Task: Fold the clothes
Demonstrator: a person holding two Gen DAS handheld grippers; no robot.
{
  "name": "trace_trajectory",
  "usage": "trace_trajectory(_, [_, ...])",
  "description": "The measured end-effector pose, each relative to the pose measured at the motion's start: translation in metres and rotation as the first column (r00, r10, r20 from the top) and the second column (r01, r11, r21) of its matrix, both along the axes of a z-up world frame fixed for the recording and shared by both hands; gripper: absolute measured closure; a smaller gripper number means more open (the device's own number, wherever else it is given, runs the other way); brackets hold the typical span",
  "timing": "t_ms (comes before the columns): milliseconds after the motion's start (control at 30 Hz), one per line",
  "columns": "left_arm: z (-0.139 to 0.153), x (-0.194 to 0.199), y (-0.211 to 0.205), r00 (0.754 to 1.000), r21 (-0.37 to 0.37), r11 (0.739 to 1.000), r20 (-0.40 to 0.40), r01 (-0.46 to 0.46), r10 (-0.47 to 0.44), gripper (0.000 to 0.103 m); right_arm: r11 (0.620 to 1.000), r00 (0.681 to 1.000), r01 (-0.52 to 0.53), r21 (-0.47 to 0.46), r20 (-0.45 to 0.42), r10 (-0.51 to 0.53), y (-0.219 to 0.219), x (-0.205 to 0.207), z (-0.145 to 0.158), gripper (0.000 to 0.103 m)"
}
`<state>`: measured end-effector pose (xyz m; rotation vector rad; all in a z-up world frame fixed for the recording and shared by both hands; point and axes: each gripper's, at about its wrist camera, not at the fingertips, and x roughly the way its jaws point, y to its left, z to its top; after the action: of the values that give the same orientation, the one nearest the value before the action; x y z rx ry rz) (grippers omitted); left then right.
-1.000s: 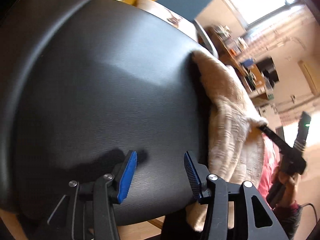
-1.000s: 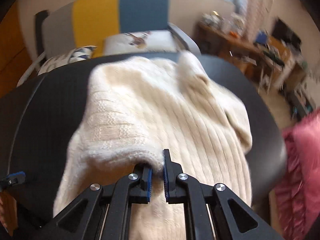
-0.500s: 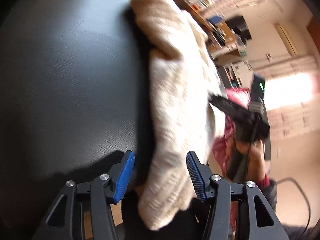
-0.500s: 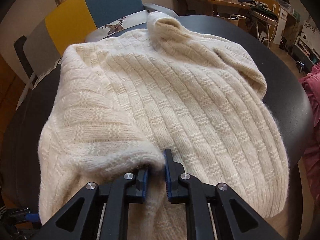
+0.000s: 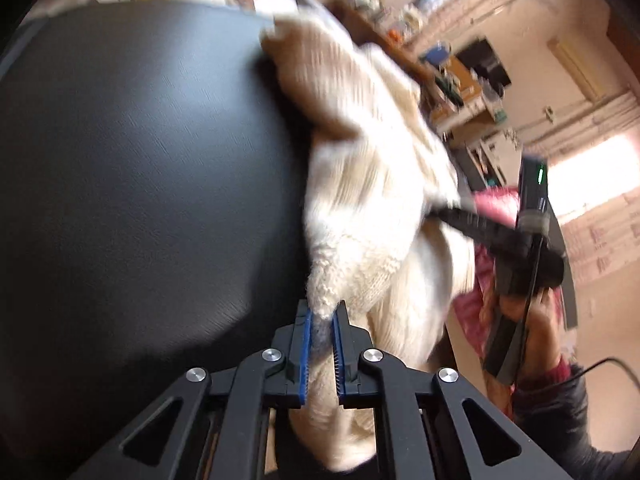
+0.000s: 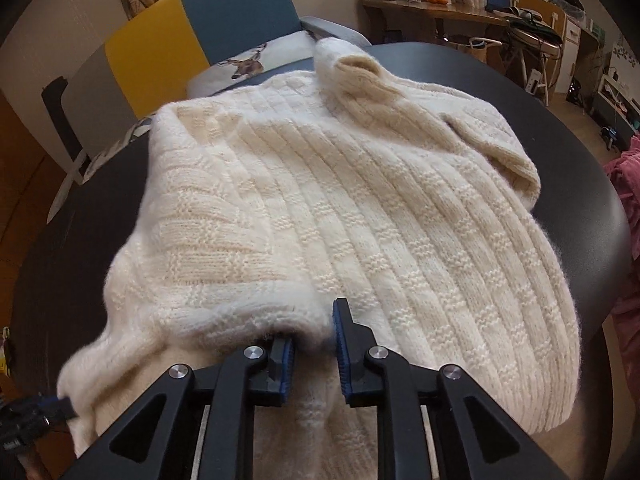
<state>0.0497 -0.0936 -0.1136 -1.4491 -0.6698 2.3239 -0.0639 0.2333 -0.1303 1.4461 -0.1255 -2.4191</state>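
Observation:
A cream knitted sweater [image 6: 360,208] lies on a round black table [image 6: 580,168], collar at the far side, a sleeve folded over its left part. My right gripper [image 6: 314,344] is shut on the folded sleeve's cuff edge near the front of the table. In the left wrist view the sweater [image 5: 372,184] shows from the side on the table [image 5: 140,160]. My left gripper [image 5: 320,322] is shut on the sweater's near lower corner. The right gripper [image 5: 452,212] shows there, reaching into the sweater from the right.
A chair with yellow, blue and grey panels [image 6: 192,40] and a deer cushion [image 6: 256,64] stands behind the table. A cluttered wooden desk [image 6: 460,12] is at the back right. A pink cloth [image 6: 628,184] lies past the table's right edge.
My left gripper was open beside the sweater's edge and has shut on its lower corner. My right gripper stays shut on the sleeve cuff and has carried it further over the body.

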Motion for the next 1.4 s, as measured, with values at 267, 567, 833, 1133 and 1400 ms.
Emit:
trace_trajectory(267, [0.114, 0.018, -0.091, 0.955, -0.319, 0.931, -0.286, -0.177, 0.083, 0.094, 0.963, 0.965, -0.263, -0.067, -0.043, 0.260, -0.095, 0.029, 0.026, 0.086])
trace_trajectory(567, [0.117, 0.014, -0.144, 0.979, -0.368, 0.910, -0.141, -0.193, 0.150, 0.087, 0.914, 0.913, -0.394, -0.095, 0.074, 0.402, -0.149, 0.038, -0.006, 0.079])
trace_trajectory(833, [0.044, 0.141, -0.233, 0.867, -0.291, 0.828, -0.014, -0.479, 0.497, 0.085, 0.912, 0.918, -0.386, -0.137, 0.038, 0.394, -0.134, 0.040, 0.005, 0.079])
trace_trajectory(1133, [0.019, 0.171, -0.245, 0.890, -0.407, 0.797, -0.111, -0.447, 0.443, 0.038, 0.875, 0.886, -0.459, -0.152, -0.008, 0.463, -0.161, 0.050, 0.024, 0.079])
trace_trajectory(1400, [-0.013, 0.116, -0.219, 0.977, -0.531, 0.825, -0.038, -0.196, 0.208, 0.032, 0.856, 0.856, -0.515, -0.046, 0.016, 0.516, -0.189, 0.066, 0.019, 0.079])
